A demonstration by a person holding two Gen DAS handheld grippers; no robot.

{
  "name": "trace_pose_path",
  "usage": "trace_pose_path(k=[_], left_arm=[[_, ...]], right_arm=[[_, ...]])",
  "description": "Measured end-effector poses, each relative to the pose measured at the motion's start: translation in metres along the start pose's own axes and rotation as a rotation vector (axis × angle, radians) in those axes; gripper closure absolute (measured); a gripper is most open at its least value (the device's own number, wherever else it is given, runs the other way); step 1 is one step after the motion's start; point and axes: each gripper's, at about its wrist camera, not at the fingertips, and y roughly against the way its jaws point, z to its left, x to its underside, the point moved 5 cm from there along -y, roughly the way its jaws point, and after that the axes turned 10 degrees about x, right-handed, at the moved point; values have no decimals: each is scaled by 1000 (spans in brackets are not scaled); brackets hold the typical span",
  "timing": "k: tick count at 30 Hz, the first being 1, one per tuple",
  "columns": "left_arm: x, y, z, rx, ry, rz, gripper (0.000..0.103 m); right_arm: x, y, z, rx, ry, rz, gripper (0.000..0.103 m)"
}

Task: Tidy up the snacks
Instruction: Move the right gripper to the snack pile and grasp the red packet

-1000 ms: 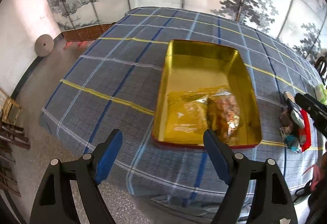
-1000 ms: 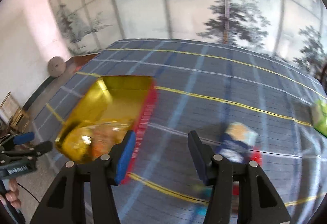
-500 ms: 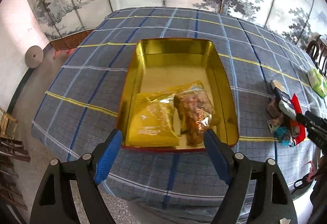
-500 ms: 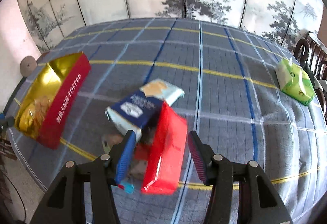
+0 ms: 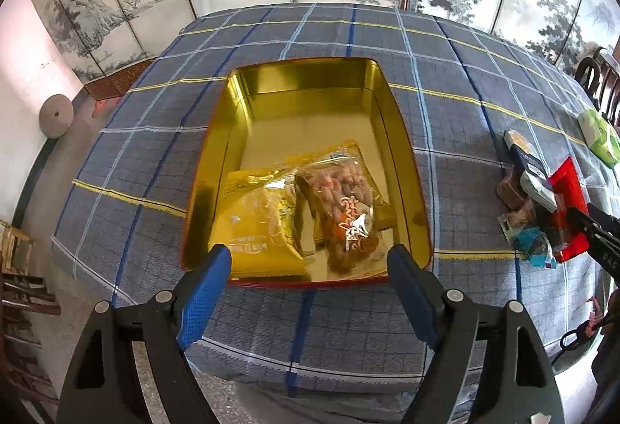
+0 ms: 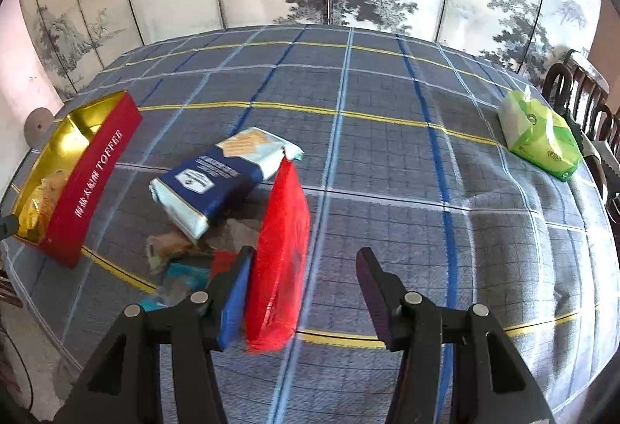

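Left of your right-hand fingers, the small wrappers sit half buried under the blue biscuit pack and red packet, too blurred for you to tell apart. The red tin hides most of its contents. Beyond them, the chair is cut off.

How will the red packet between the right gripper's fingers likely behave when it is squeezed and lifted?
The red packet looks like thin glossy film, so it probably crumples and may slip. It stands on edge against the blue packet, so a nudge could tip it. It seems light for its size.
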Motion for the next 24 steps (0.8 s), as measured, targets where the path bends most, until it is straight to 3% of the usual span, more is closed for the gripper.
trace_pose_path(k=[3, 6, 14, 19, 24], left_arm=[[0, -3, -6, 3, -10, 6, 23], [-1, -4, -15, 11, -27, 8, 23], [-5, -11, -36, 27, -70, 13, 23], [-10, -16, -57, 49, -107, 9, 22], [-17, -23, -78, 95, -130, 6, 20]], right_arm=[[-1, -1, -1, -4, 6, -16, 52], [-3, -1, 1, -9, 5, -28, 75], [1, -8, 7, -61, 15, -22, 79], [-1, -15, 10, -53, 28, -28, 89], [-8, -21, 5, -42, 26, -37, 90]])
